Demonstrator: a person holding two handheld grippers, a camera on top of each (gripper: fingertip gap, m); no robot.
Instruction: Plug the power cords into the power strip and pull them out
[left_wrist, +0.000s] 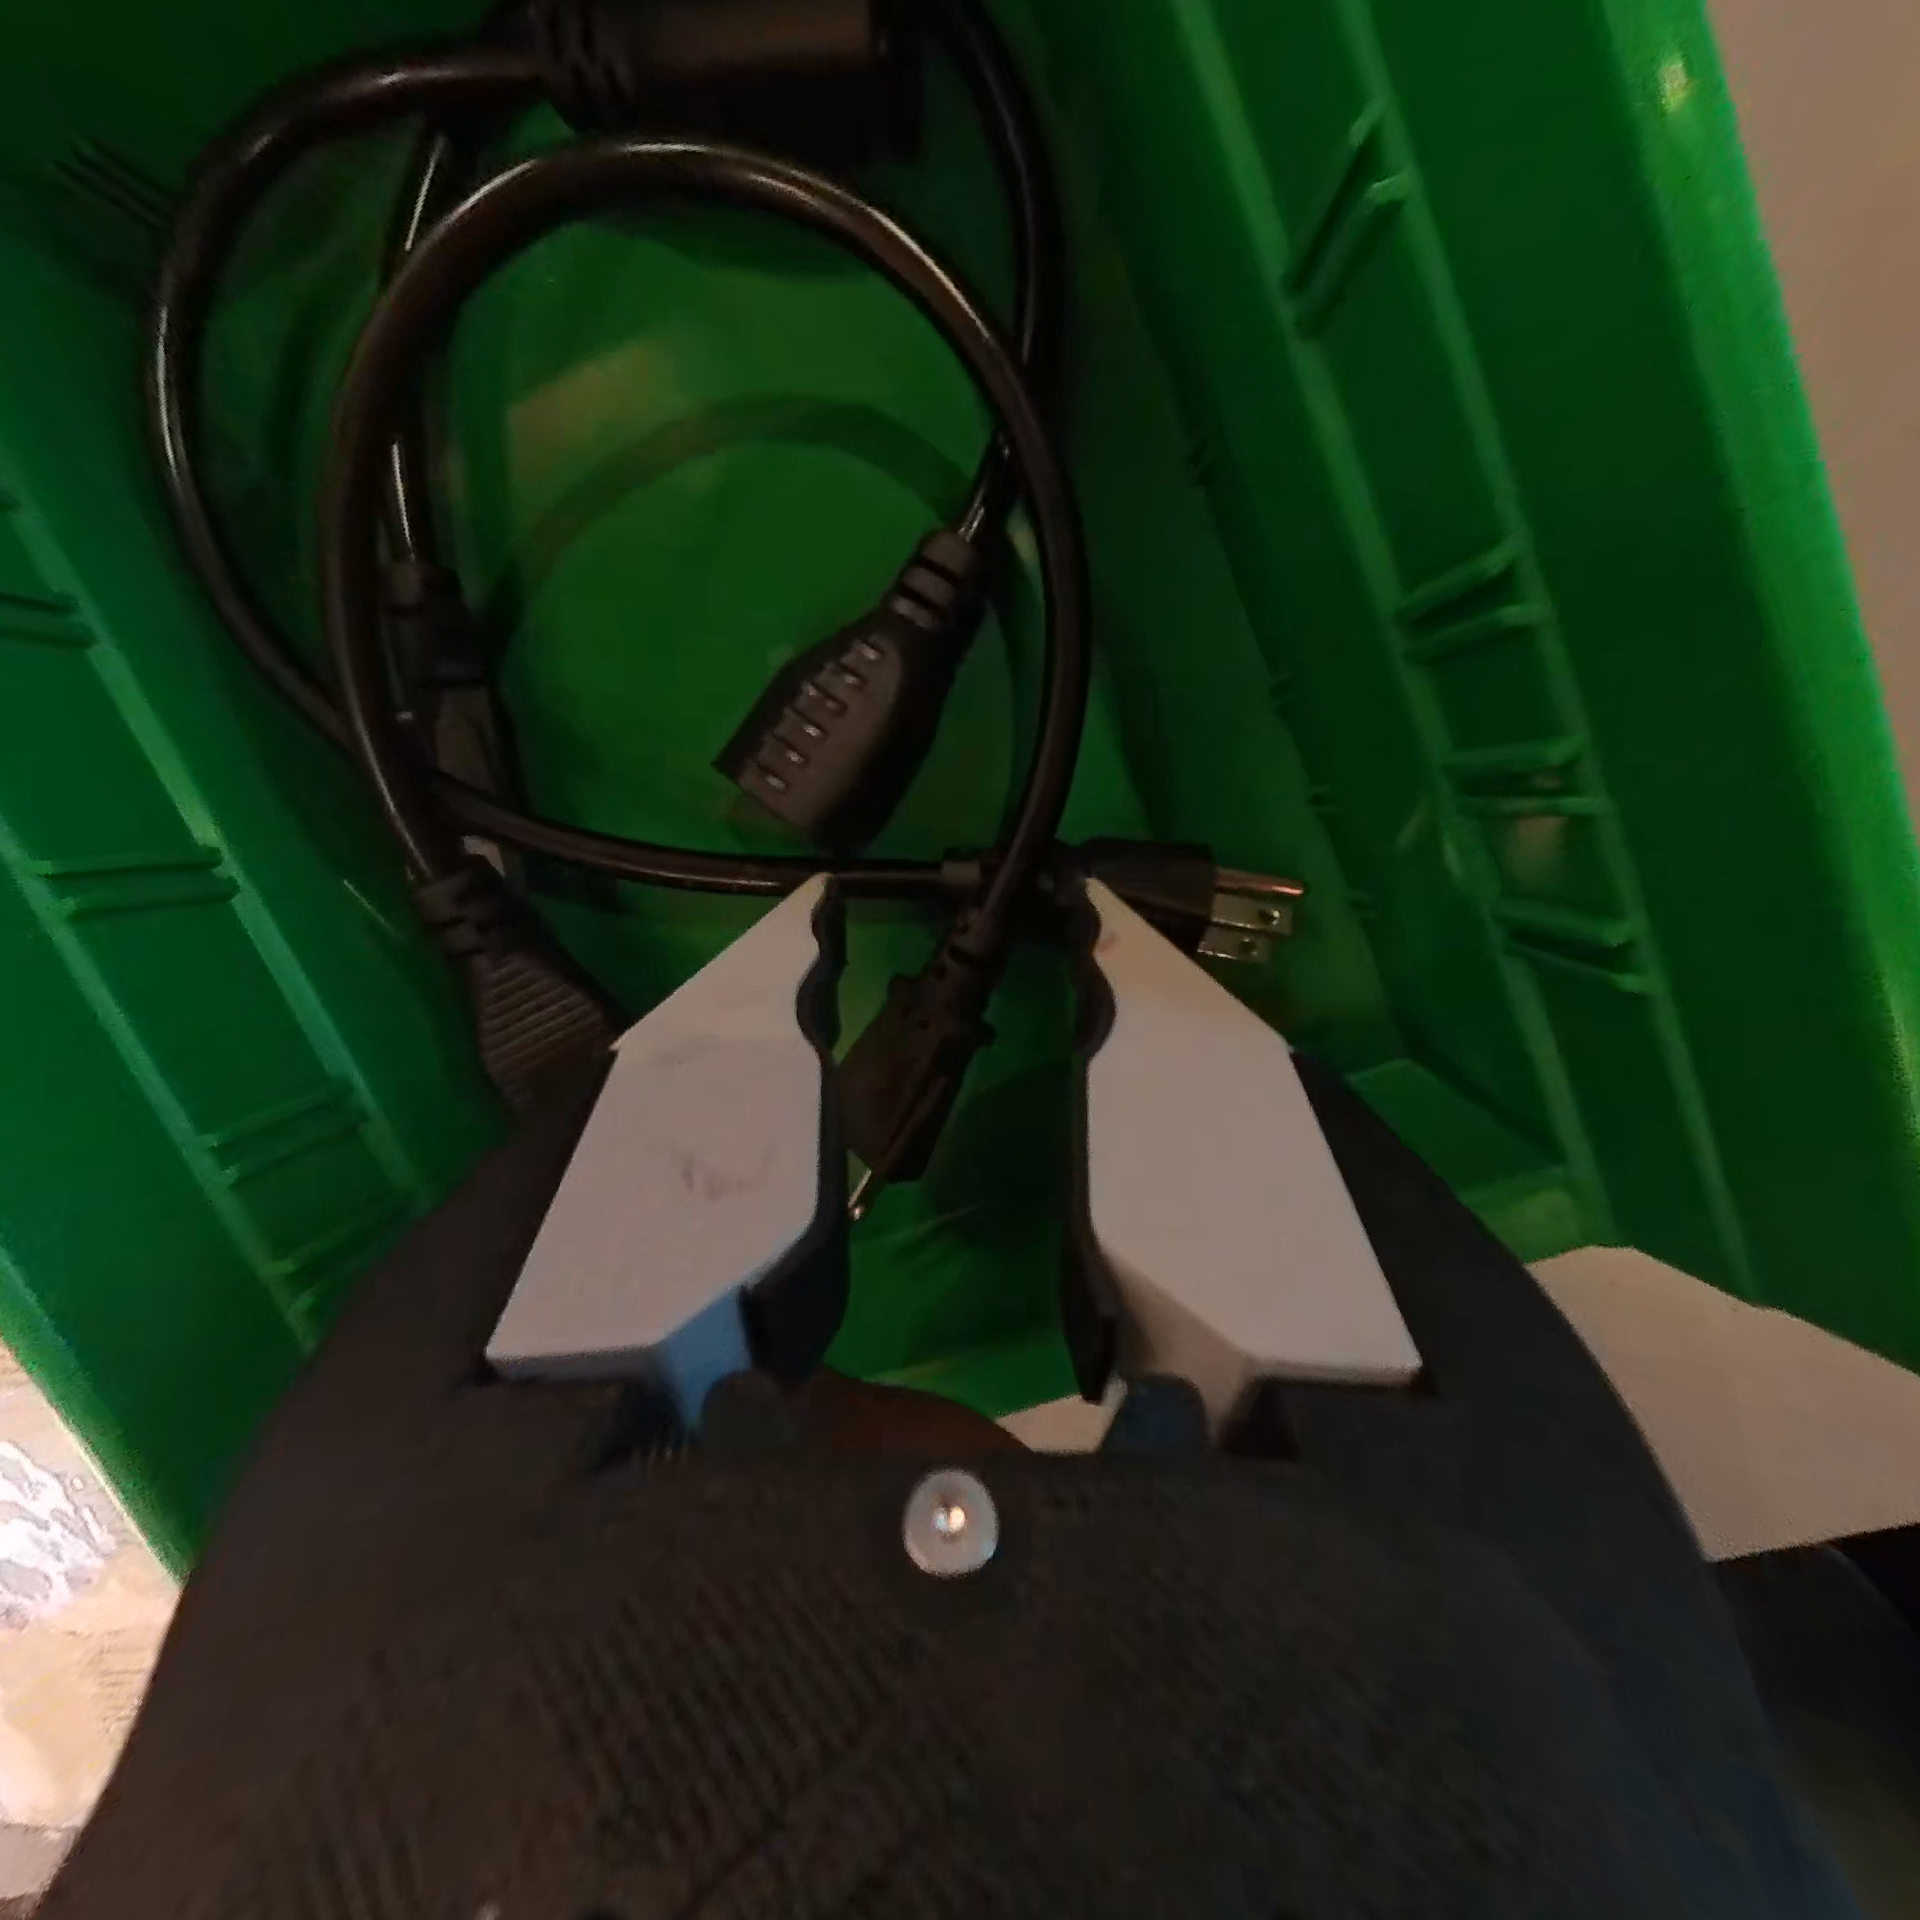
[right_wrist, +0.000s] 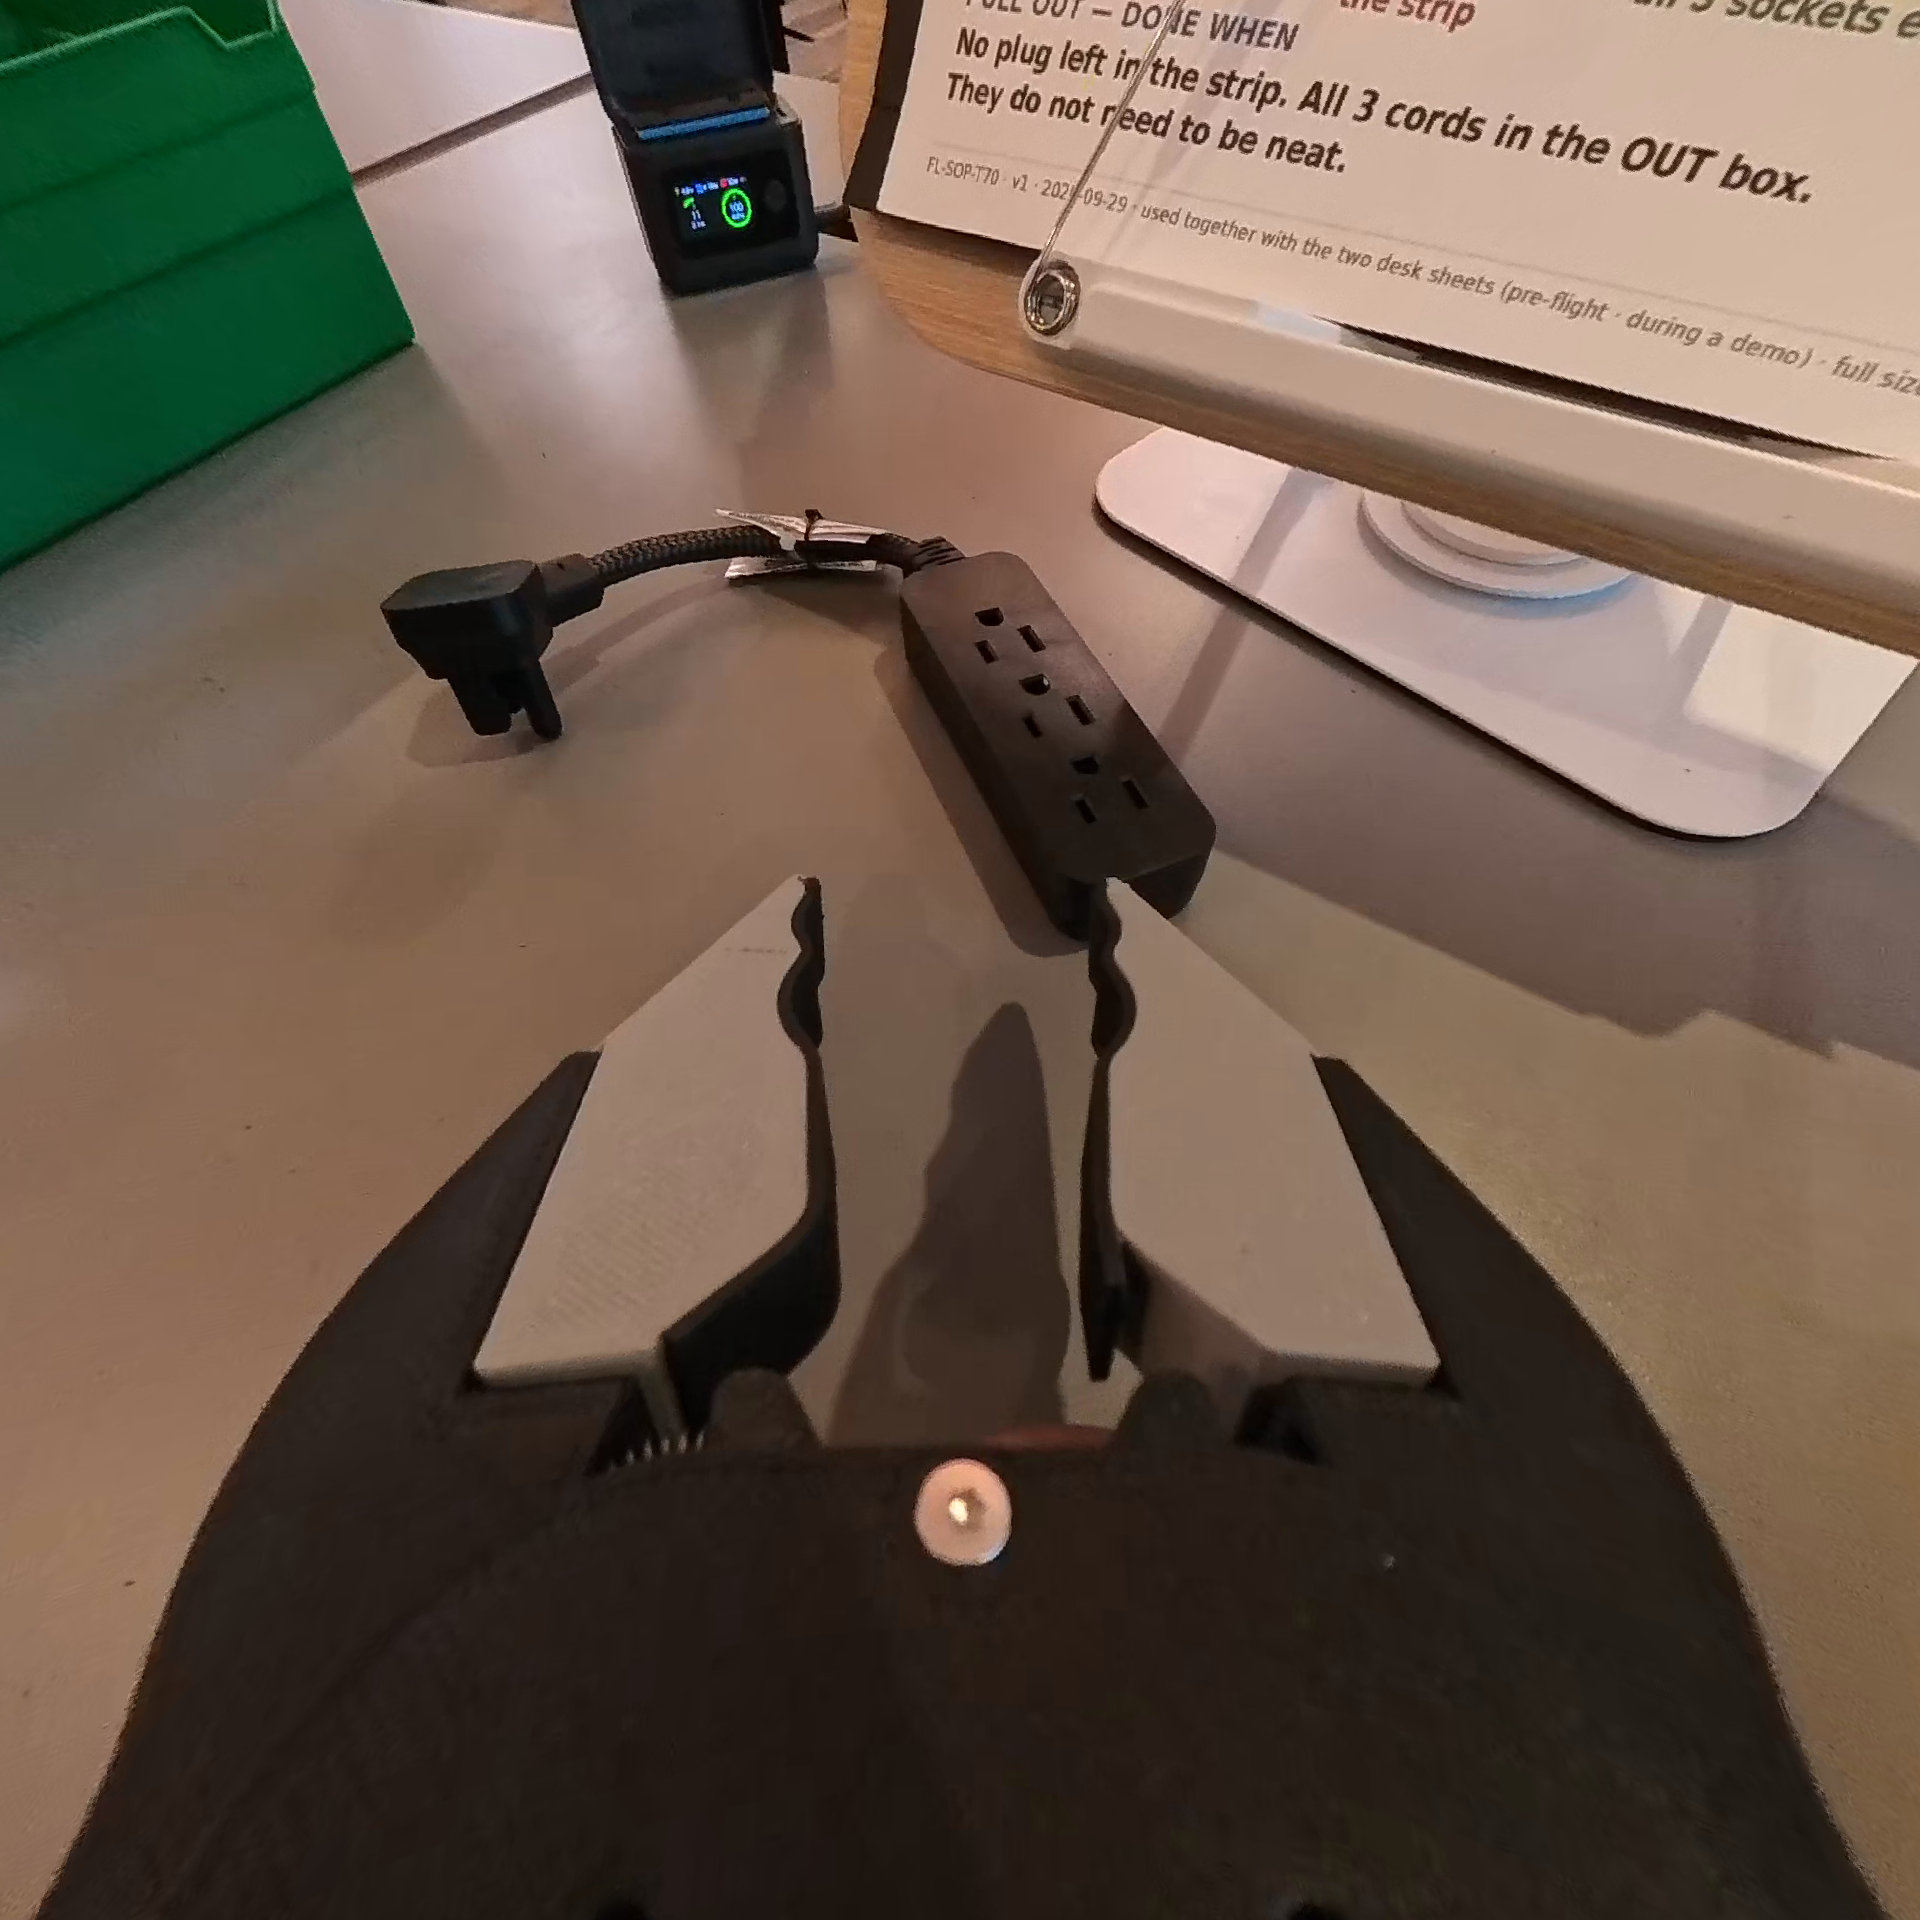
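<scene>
Several black power cords (left_wrist: 665, 436) coiled loose in the green bin (left_wrist: 1403, 520), presumably staged there as the pick-up stock; nothing plugged in yet, judging from the bare sockets. Left gripper (left_wrist: 961, 904) lowered into the bin, jaws partly open around one cord's plug end (left_wrist: 914, 1049); plug lying between the white fingers (left_wrist: 686, 1132) with a visible gap to either pad, so straddled, not clamped. Second plug (left_wrist: 1236, 904) with bare metal prongs just beyond the right-hand fingertip, against the bin wall; ribbed connector (left_wrist: 831, 717) farther into the bin. Out on the grey table (right_wrist: 312, 935), same bin's corner at far left, well apart from the power strip (right_wrist: 1049, 717). Strip flat, sockets up, likely so plugs go straight down; its own short braided lead and plug (right_wrist: 478, 634) curled to the bin side. Right gripper (right_wrist: 961, 894) open wide, holding nothing, right fingertip at the strip's near end, contact uncertain. Probably poised to steady the strip.
</scene>
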